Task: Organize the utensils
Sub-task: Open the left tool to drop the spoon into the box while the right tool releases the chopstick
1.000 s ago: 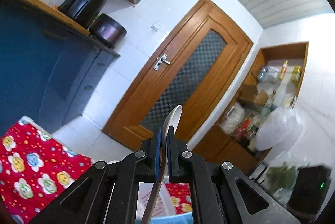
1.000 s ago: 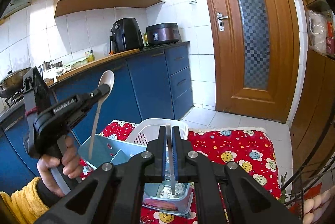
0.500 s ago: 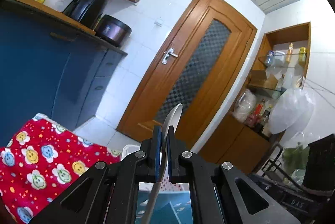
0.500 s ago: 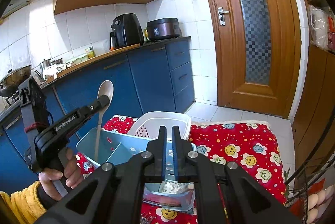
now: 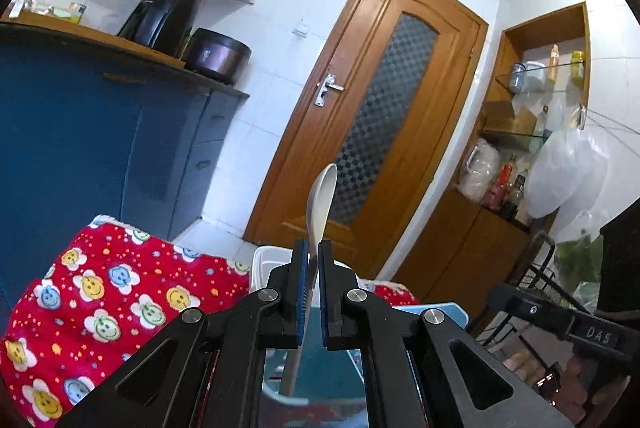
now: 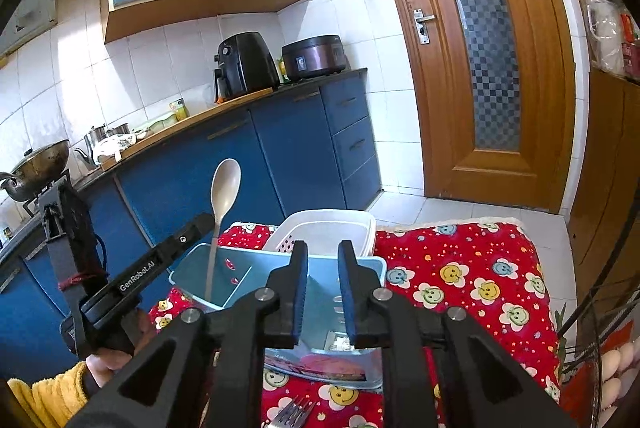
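My left gripper [image 5: 314, 248] is shut on a pale long-handled spoon [image 5: 320, 196], bowl up. In the right wrist view the spoon [image 6: 225, 188] stands upright with its handle end inside the left compartment of a light blue utensil caddy [image 6: 208, 270], and the left gripper [image 6: 202, 222] holds it by the shaft. My right gripper [image 6: 323, 248] is open and empty, just above the caddy's near side. A metal fork [image 6: 292, 414] lies on the red cloth below my right gripper.
A white perforated basket [image 6: 332, 224] stands behind the caddy on the red smiley-flower cloth [image 6: 472, 280]. Blue cabinets [image 6: 304, 148] with appliances run along the left. A wooden door [image 6: 488, 48] is behind. Eggs in a wire rack [image 6: 612, 368] sit at the right edge.
My right gripper has opened and let go of the thin utensil it held. My left gripper has lowered the spoon, so its handle now stands in the caddy.
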Demonstrator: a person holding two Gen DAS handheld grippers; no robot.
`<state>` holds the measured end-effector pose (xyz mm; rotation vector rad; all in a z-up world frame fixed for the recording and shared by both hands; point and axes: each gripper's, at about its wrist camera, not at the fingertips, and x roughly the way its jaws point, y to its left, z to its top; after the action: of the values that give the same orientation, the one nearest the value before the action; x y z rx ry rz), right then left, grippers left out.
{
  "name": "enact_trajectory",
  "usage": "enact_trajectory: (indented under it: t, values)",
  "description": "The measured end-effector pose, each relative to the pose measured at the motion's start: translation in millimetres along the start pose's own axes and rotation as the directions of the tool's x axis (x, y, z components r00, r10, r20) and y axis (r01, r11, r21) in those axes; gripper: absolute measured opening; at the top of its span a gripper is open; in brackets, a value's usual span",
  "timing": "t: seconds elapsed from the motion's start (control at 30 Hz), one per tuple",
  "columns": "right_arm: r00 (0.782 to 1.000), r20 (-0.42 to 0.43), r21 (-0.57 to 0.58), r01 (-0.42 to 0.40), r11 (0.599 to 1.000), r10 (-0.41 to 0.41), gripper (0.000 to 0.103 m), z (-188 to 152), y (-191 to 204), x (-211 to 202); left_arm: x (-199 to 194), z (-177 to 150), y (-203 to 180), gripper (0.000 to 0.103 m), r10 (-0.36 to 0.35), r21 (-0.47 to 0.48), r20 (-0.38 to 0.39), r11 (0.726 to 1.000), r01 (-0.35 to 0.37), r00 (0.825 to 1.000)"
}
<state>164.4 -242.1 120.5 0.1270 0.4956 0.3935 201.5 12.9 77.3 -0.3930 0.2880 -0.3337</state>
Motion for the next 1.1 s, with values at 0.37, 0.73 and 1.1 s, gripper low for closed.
enact_trajectory:
  t: [0.37,0.73,1.1]
  values:
    - [1.0,-0.006,0.014,-0.012,1.0,0.012,0.023,-9,-1,-7,-1,20,-19,0.049,0.066,0.148,-0.03,0.987,-0.061,0.997]
    - [0.999,-0.014,0.031,-0.034,0.999,0.035,0.024,-19,-3,-10,35,55,-22,0.049,0.107,0.225,-0.123,0.971,-0.077,0.987]
    - [0.999,-0.006,0.036,-0.034,0.999,0.034,0.025,-19,-4,-12,52,56,-21,0.009,0.127,0.205,-0.167,0.975,-0.092,0.978]
